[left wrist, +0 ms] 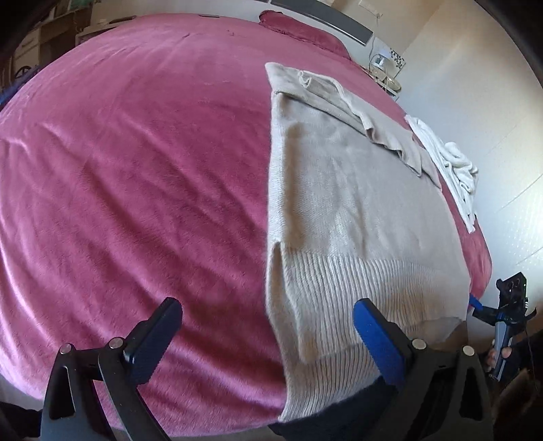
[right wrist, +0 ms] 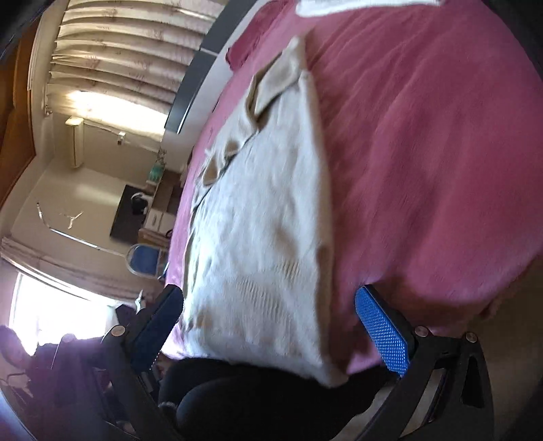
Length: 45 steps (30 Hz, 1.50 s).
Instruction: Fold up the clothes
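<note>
A beige knit sweater [left wrist: 356, 217] lies flat on the pink blanket [left wrist: 135, 169] covering the bed, its ribbed hem at the near edge and a sleeve folded across the upper body. The left gripper [left wrist: 268, 336] hovers above that hem with its fingers spread wide, holding nothing.

Only the left wrist view shows the white garment [left wrist: 451, 166] heaped near the bed's right edge, the pink pillow [left wrist: 302, 30] at the head, and the right gripper [left wrist: 502, 315] held by a hand [left wrist: 497, 356] just off the bed's near right corner.

The right wrist view is rolled sideways and blurred. It shows the sweater [right wrist: 264, 237] from the hem corner, with the right gripper [right wrist: 268, 329] spread open and empty on either side of that corner; whether a finger touches the cloth is hard to tell. This view alone shows curtains [right wrist: 129, 47], a blue chair [right wrist: 144, 259] and the person's dark clothing [right wrist: 237, 400] below the bed edge.
</note>
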Available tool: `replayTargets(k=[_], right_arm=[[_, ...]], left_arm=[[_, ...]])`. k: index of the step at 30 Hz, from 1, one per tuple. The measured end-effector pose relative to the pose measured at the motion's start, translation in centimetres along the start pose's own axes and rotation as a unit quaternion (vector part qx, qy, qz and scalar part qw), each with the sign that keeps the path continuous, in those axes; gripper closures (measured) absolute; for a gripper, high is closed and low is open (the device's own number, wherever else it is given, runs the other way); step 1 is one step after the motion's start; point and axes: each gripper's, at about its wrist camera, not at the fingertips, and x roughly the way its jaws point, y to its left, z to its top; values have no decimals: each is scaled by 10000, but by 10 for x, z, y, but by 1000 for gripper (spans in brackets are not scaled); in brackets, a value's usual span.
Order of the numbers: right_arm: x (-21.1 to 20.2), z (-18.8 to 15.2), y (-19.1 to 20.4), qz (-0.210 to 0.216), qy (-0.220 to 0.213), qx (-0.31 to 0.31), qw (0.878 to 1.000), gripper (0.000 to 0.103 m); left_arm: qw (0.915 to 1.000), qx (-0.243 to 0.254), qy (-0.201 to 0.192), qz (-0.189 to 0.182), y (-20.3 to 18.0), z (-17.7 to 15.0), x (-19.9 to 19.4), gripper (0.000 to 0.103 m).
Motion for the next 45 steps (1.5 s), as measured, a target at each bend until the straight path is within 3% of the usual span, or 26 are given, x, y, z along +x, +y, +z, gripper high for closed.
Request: replayTargets(k=[10,16,21,28,35,38,39,40,41,42,45], right_arm=[[83,-4,13,-14,-226,-280,9994,1],[76,8,35,-106,-430,-751,9962,1],[94,28,30,-435,-132,-954,9944,1],[130,-8,36,-49,461,-1143,9924,3],[134,-15,34,-150,296,-774,9964,3],[132,-13,27,59,240,-558,9981,3],[130,-13,24,82,227,-487,9985,12],[127,-13,21,58,216,-428,9988,41],[125,-15,15,-73,259,-376,9989,62],[125,-18,8,-132,308,-325,9989,96],[124,-24,-6,-120,393,-198,9990,97]], left_arm=[[9985,440,158,269,-25,11,23,0],[9973,619,134,371,-31,11,23,0],[9974,556,144,427,-27,11,24,0],[9975,508,171,465,-23,11,27,0],[9974,527,179,448,-24,11,27,0],[9972,563,201,448,-25,9,27,0],[9971,575,203,455,-25,9,27,0],[9970,586,205,462,-25,9,28,0],[9970,589,208,467,-24,9,28,0],[9970,580,212,469,-24,9,29,0],[9969,579,235,486,-23,10,30,0]])
